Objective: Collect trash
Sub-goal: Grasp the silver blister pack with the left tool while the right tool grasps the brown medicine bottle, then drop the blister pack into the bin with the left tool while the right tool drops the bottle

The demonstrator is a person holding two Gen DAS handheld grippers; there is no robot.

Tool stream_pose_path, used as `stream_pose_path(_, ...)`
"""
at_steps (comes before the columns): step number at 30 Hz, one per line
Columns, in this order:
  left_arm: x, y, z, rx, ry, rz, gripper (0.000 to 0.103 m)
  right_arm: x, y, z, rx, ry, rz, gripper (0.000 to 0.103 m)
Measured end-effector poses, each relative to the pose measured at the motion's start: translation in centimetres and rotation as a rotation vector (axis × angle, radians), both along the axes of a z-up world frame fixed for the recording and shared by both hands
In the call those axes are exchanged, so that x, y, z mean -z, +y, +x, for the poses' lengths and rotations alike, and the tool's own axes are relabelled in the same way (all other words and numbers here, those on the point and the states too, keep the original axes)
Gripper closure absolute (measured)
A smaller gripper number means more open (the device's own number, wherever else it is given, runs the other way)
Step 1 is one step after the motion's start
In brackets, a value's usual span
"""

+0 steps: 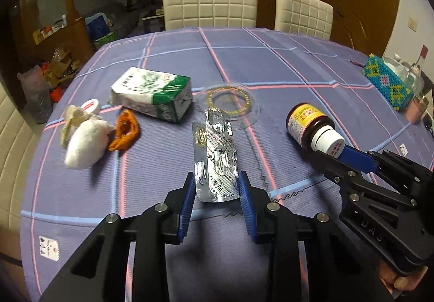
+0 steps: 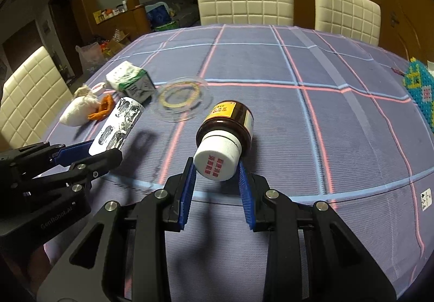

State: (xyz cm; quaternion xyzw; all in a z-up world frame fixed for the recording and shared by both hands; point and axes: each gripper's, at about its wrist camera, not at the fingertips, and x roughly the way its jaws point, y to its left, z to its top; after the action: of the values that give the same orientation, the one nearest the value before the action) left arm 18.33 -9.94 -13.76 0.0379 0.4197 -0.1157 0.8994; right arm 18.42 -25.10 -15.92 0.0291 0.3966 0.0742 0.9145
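The left gripper (image 1: 217, 188) pinched blister packs (image 1: 217, 155) and the right gripper (image 2: 215, 174) clamped a bottle (image 2: 226, 125) by its cap, both lifted near the lid (image 1: 229, 101); the thin foil could slip free.

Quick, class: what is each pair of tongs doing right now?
Left tongs: closed on the blister pack.
Right tongs: closed on the bottle, gripped by its white cap.

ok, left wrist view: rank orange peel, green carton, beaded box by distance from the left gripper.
From the left gripper, shut on the blister pack:
1. Orange peel, left, beside the white wad.
2. Green carton, left, behind the peel.
3. Beaded box, far right edge.
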Motion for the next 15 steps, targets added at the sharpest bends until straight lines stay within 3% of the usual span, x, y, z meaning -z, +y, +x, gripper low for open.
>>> stream_pose_path(15,-1.5,6.7,-3.4,-0.1,-0.075,-0.06,0.071,-3.2,6.9,-3.0,-0.116,-0.101,-0.067,0.074)
